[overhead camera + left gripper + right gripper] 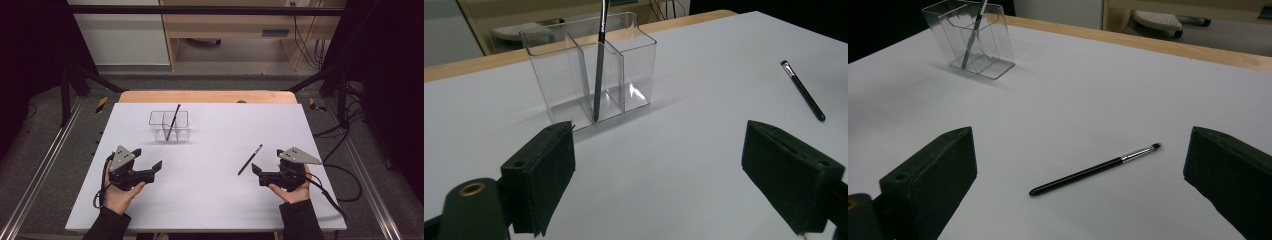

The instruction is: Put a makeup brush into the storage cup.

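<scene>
A clear plastic organizer point(182, 119) with several compartments stands at the back left of the white table point(210, 205). A slim dark brush point(173, 121) leans upright in one of them. A second dark brush with a silver ferrule point(250, 160) lies flat at the right. My left gripper point(148, 158) is open and empty in front of the organizer point(636, 60), a little way off from it and the standing brush point(598, 75). My right gripper point(266, 161) is open just right of the loose brush point(1093, 171), which lies ahead between its jaws, untouched.
A wooden strip point(207, 96) edges the far side of the table. Behind it stand a wooden shelf unit point(225, 30) and hanging cables point(307, 45). Black frame bars point(65, 95) and metal rails point(35, 175) flank the table.
</scene>
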The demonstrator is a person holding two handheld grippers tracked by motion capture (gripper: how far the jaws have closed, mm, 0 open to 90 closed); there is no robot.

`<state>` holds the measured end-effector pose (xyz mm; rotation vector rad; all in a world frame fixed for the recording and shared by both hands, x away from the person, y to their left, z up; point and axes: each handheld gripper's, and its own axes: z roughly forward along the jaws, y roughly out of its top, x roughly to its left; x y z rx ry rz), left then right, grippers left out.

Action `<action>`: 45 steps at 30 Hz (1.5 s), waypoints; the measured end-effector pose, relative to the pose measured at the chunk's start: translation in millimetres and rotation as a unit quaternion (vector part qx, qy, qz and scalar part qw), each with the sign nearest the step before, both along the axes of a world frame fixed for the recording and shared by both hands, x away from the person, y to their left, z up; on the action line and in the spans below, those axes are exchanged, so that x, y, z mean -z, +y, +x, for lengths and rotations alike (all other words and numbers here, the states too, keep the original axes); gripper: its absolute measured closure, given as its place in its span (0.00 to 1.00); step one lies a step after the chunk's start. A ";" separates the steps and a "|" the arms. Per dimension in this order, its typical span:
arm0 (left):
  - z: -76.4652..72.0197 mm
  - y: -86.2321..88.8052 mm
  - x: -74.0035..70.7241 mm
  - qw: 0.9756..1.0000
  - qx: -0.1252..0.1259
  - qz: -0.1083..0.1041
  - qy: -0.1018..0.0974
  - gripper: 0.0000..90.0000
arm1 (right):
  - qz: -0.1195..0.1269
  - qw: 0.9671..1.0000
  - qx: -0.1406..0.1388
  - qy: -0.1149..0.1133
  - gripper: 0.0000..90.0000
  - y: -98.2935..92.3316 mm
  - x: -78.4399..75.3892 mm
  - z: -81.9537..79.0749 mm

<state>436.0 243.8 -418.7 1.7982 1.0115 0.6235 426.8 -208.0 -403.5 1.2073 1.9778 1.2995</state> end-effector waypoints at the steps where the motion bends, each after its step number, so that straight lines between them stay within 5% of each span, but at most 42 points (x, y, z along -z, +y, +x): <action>1: -0.6 0.5 0.7 1.000 0.000 -0.002 0.001 0.15 | 0.000 1.000 0.000 0.001 0.01 0.0 0.2 -0.1; 27: -8.5 3.9 14.9 1.000 -0.003 0.005 0.011 0.14 | -0.007 1.000 0.014 0.023 0.02 9.7 5.5 12.5; 45: -8.9 4.9 18.5 1.000 -0.004 -0.001 0.017 0.14 | -0.042 0.996 0.045 0.064 0.03 30.5 26.7 46.4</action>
